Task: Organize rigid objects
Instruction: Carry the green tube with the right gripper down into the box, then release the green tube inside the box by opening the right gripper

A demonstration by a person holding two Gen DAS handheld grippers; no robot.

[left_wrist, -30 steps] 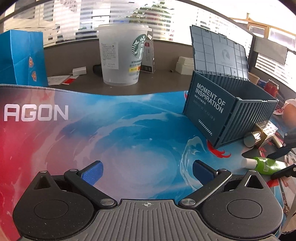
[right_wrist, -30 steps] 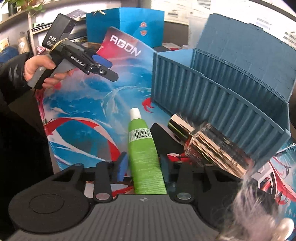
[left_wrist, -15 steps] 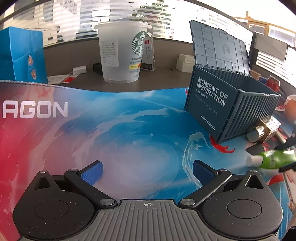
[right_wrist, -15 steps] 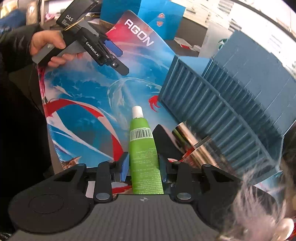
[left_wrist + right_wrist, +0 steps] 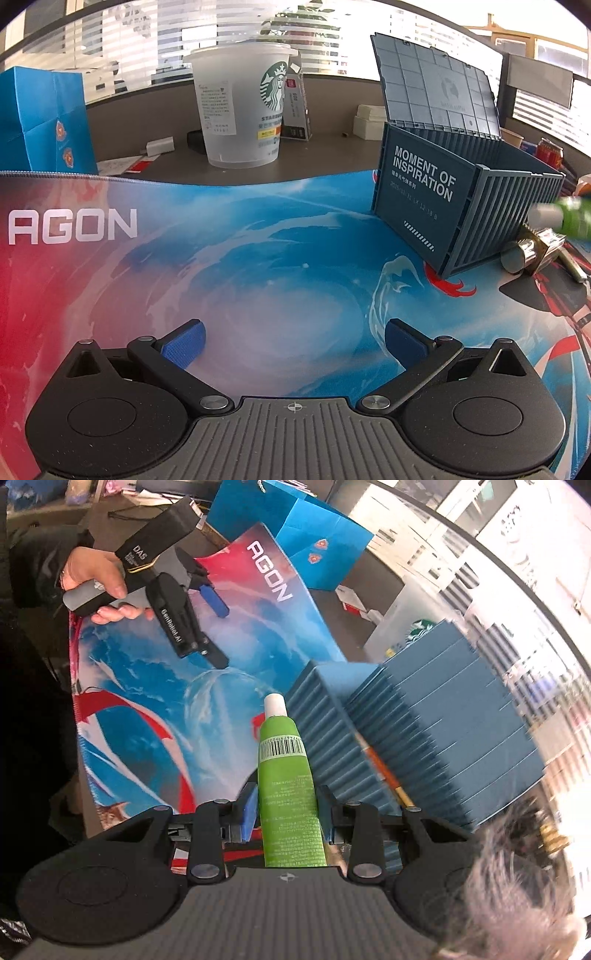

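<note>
My right gripper point(image 5: 287, 812) is shut on a green tube point(image 5: 288, 786) with a white cap, held up in the air beside the blue container-shaped box point(image 5: 424, 731). The same tube point(image 5: 569, 218) shows blurred at the right edge of the left wrist view, above a gold-capped bottle point(image 5: 528, 251) lying by the box point(image 5: 454, 206), whose lid stands open. My left gripper point(image 5: 293, 341) hovers open over the colourful desk mat point(image 5: 221, 258) with nothing between its fingers. It also appears in the right wrist view as the left gripper point(image 5: 218, 631) held by a hand point(image 5: 99, 579).
A clear plastic cup point(image 5: 240, 107) stands behind the mat, a blue paper bag point(image 5: 40, 122) at the back left. An orange pen point(image 5: 380, 768) lies along the box's near wall. A grey fluffy thing point(image 5: 517, 878) fills the lower right of the right wrist view.
The right gripper rose off the mat with the green tube and rolled, so the box now sits lower and tilted in its view. The left gripper stayed put.
</note>
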